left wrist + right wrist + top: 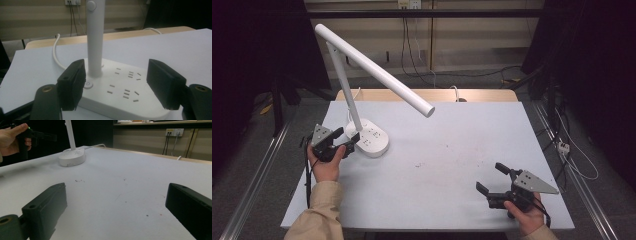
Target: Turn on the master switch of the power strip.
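Lamp (362, 95) stands at the table's (452, 150) far left, its base (120, 87) flat, head slanting out over the middle. We have the left gripper (348, 142) at the base, jaws apart and astride its near edge by the round button (87, 84), not pressing, probably lined up for a press or grip. Right gripper (492, 177) rests near right, jaws wide, empty, out of the way.
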Available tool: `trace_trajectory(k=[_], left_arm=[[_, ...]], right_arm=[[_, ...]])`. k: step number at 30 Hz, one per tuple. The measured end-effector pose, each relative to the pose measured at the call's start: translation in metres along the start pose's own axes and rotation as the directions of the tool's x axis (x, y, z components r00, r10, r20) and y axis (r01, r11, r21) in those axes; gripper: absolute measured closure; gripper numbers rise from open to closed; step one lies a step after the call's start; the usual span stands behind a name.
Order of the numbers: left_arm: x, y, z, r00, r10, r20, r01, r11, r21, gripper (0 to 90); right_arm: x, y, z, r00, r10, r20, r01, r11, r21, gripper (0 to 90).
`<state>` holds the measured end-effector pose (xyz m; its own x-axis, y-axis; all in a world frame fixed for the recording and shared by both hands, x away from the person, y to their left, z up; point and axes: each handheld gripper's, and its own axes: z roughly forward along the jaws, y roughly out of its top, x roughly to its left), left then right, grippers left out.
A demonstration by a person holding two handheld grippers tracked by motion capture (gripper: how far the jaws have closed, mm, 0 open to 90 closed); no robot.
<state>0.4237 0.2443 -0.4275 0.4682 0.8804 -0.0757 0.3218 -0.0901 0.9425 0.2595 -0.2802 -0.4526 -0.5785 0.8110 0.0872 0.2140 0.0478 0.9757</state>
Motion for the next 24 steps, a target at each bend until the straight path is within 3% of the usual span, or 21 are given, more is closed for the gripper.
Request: trace_trajectory(k=[24], left_arm=[[0.009,-0.004,0.014,0.9985,-0.009,-0.054,0.011,0.9994,0.034,53.9]], right_arm=[[-0.002,0.000,-0.001,1.0000,-0.001,-0.001,0.001,1.000,0.001,3.1]])
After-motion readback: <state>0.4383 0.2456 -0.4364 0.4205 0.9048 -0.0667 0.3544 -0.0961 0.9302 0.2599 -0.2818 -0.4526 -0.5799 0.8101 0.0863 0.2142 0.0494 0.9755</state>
